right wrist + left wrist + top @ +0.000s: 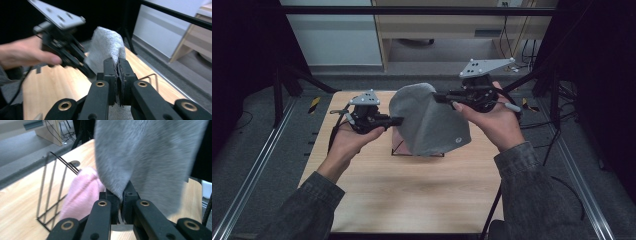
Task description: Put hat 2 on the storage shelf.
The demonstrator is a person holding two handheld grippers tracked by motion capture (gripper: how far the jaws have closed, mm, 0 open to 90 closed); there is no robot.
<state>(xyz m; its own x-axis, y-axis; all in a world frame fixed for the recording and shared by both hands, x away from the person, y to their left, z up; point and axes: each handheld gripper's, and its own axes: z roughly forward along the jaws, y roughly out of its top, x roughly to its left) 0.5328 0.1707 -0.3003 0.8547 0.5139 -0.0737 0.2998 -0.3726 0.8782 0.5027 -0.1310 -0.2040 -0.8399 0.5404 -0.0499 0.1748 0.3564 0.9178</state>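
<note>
Dark denim sleeves (307,207); black jaws with brass-ringed screws, grey three-cornered plates (486,66).

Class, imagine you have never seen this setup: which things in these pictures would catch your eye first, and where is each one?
First comes the grey cloth, hanging in the air over the middle of the wooden table, pinched at its left edge by the left gripper and at its upper right by the right gripper, both shut on it. Beneath it, a pink cloth lies against a black wire rack on the tabletop.
</note>
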